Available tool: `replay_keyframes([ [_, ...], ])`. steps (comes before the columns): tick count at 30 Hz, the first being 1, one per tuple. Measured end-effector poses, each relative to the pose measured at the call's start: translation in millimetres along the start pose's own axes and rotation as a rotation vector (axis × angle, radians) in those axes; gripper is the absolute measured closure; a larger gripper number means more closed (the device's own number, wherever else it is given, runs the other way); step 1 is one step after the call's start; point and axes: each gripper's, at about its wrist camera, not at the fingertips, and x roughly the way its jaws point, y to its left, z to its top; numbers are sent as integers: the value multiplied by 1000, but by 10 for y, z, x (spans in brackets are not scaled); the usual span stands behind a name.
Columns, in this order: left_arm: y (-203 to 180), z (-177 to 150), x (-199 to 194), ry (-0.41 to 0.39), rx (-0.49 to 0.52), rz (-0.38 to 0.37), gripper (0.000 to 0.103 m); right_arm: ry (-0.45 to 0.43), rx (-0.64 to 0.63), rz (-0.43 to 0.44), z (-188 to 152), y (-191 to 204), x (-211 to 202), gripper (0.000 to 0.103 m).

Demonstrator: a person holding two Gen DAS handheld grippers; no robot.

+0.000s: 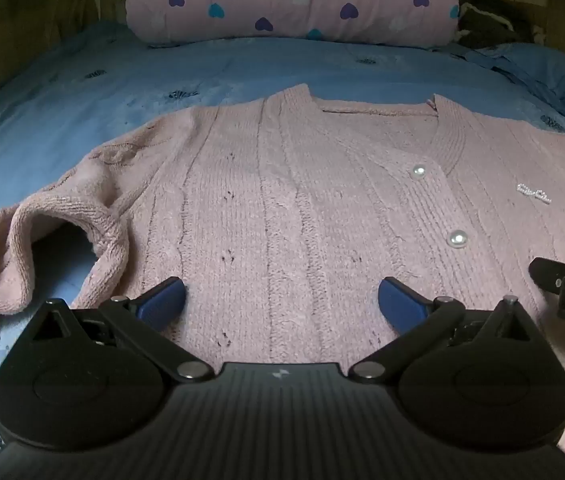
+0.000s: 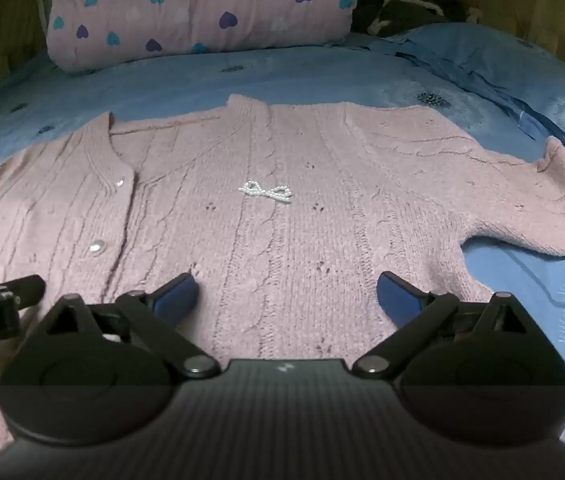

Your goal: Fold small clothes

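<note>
A pink knitted cardigan lies spread flat, front up, on a blue bedspread. It has pearl buttons down the middle and a small pearl bow on the chest. One sleeve lies bunched at the left, the other sleeve stretches out to the right. My left gripper hovers open over the cardigan's left half, nothing between its blue fingers. My right gripper hovers open over the right half, also with nothing in it. Each gripper shows at the edge of the other's view.
A rolled pink quilt with coloured hearts lies across the far end of the bed. A dark bundle sits beside it at the back right. Wooden walls close in the bed on both sides. Blue bedspread shows to the right of the cardigan.
</note>
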Motion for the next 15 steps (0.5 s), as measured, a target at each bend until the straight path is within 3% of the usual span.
replay_keyframes([
  [15, 2, 59, -31, -2, 2, 1, 0, 5, -7, 6, 14, 2, 12, 0],
])
